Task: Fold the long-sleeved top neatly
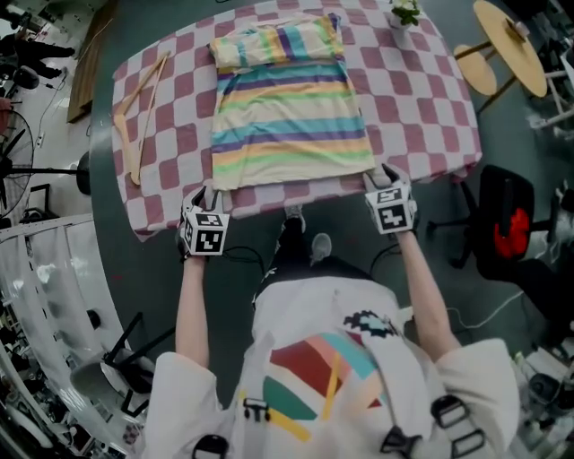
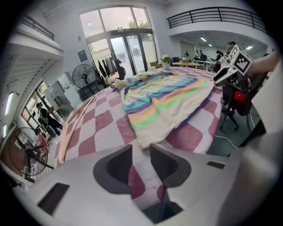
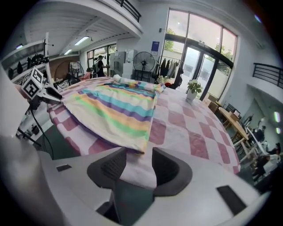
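A long-sleeved top (image 1: 291, 116) with pastel stripes lies flat on the checked tablecloth (image 1: 413, 108), its sleeves and upper part folded into a band at the far end. My left gripper (image 1: 209, 194) hovers at the table's near edge, just short of the hem's left corner (image 2: 146, 140). Its jaws (image 2: 141, 156) stand a little apart with only tablecloth showing between them. My right gripper (image 1: 383, 174) is at the hem's right corner (image 3: 140, 149). Its jaws (image 3: 139, 161) are also apart over the table edge, and the pads do not press on the top.
A wooden hanger (image 1: 143, 108) lies on the table's left side. A small potted plant (image 1: 405, 12) stands at the far right corner. Round wooden tables (image 1: 511, 45) and a black chair (image 1: 507, 224) are to the right. The person's feet (image 1: 305, 235) are under the near edge.
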A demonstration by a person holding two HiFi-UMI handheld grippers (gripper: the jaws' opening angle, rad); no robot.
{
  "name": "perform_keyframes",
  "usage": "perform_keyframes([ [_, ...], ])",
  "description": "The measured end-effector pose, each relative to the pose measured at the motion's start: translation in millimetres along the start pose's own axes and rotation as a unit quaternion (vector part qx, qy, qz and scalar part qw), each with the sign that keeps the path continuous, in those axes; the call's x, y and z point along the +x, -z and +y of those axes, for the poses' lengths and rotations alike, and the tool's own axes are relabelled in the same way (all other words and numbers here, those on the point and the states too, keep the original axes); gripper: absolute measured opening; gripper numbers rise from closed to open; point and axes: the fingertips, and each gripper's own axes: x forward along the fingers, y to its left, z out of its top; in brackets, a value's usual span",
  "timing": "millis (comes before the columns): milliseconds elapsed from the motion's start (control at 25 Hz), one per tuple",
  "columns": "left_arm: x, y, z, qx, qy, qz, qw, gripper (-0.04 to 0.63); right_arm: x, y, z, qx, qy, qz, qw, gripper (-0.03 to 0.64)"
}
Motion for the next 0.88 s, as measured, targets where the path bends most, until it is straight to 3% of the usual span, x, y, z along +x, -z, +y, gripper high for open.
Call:
perform_keyframes([
  [520,3,0,-5,0.076,0.052,0.011,0.9957,0.103,9,2,3,0.012,-0.036,0.013,0.999,0.142],
  [600,3,1,-6,0.081,0.050,0.009,0.9954,0.076,10,2,2,0.007,-0.023,0.010,1.000,0.073],
  [680,4,1,-5,0.069,0.035,0.007,0.9970,0.026,8,1,-2,0.003,-0.008,0.008,1.000,0.037],
  [880,-9,-5,6,-0.021,0.023,-0.021,0.9993,0.015,-6,-4,-5,0.012,-0.006,-0.013,1.000,0.014],
])
